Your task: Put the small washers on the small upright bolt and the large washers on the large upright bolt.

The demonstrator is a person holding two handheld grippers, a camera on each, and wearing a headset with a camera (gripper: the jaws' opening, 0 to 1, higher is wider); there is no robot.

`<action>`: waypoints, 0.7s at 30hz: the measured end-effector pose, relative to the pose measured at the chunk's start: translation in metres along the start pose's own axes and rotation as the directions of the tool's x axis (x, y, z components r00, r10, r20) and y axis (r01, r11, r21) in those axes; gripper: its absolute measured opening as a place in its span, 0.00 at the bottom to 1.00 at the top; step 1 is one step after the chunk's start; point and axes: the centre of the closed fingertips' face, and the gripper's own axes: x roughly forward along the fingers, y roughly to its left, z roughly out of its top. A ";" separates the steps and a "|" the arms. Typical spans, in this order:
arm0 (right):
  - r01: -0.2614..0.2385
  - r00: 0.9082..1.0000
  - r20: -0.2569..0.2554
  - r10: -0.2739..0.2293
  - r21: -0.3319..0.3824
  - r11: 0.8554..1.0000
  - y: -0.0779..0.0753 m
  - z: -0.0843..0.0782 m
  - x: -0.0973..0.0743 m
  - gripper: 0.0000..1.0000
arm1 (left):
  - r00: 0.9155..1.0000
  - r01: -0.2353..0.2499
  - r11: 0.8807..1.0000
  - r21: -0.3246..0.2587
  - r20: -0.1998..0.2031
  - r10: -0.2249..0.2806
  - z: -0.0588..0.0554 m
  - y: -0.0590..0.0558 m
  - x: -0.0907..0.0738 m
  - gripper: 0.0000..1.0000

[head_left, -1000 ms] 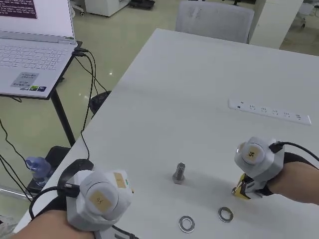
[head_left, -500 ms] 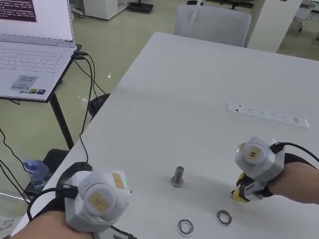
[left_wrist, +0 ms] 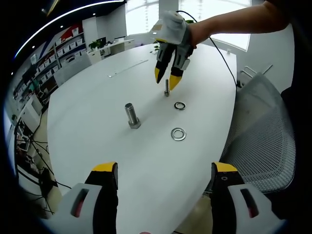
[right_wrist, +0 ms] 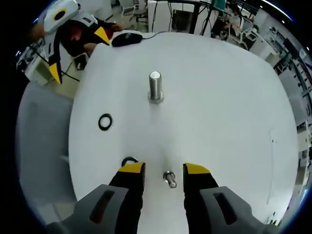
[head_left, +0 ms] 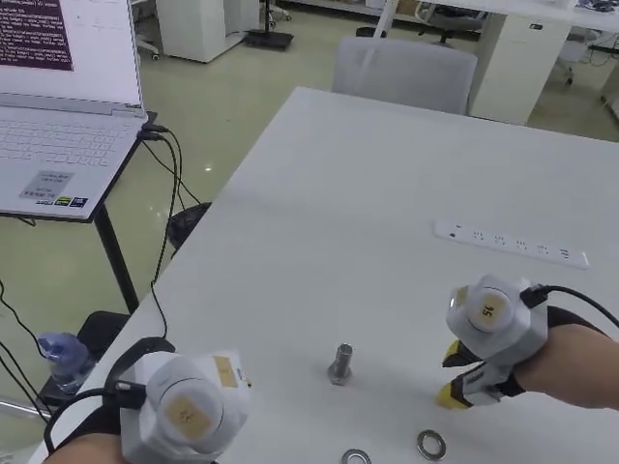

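Note:
The large upright bolt [head_left: 339, 363] [left_wrist: 131, 116] [right_wrist: 155, 87] stands mid-table. To its right, the small upright bolt [right_wrist: 169, 178] [left_wrist: 166, 87] sits between the spread jaws of my right gripper [head_left: 451, 375] [right_wrist: 164, 170] [left_wrist: 165, 79], which is open and low over it. Two washers lie flat near the table's front edge: one [head_left: 431, 445] [left_wrist: 180, 105] [right_wrist: 129, 161] beside the right gripper, the other [head_left: 356, 456] [left_wrist: 178, 133] [right_wrist: 105, 121] nearer the large bolt. My left gripper [head_left: 184, 411] [left_wrist: 163, 170] [right_wrist: 58, 29] hovers open at the near left, holding nothing.
A white power strip [head_left: 510, 244] lies at the table's right back. Beside the table's left edge, a laptop [head_left: 58, 106] rests on a stand with cables hanging down. A grey chair [head_left: 404, 70] stands at the far end. A water bottle [head_left: 63, 353] is on the floor.
The head camera has tilted up, so everything sits lower in the picture. Both yellow tips of the right gripper now show, spread apart. The bolts and washers have not moved.

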 end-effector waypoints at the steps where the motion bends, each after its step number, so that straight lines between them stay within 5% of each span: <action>1: -0.004 1.000 0.000 0.004 -0.007 1.000 0.003 0.001 0.000 0.34 | 1.000 0.000 1.000 0.002 -0.003 0.000 0.000 0.000 0.000 0.77; 13: -0.066 0.998 0.000 0.067 -0.115 0.991 0.033 0.001 -0.002 0.35 | 1.000 -0.012 1.000 0.007 0.002 0.012 0.002 -0.004 -0.005 0.77; 21: -0.081 0.997 -0.008 0.081 -0.121 0.989 0.043 -0.006 0.007 0.36 | 1.000 -0.009 1.000 -0.002 0.011 0.009 0.005 -0.009 -0.004 0.78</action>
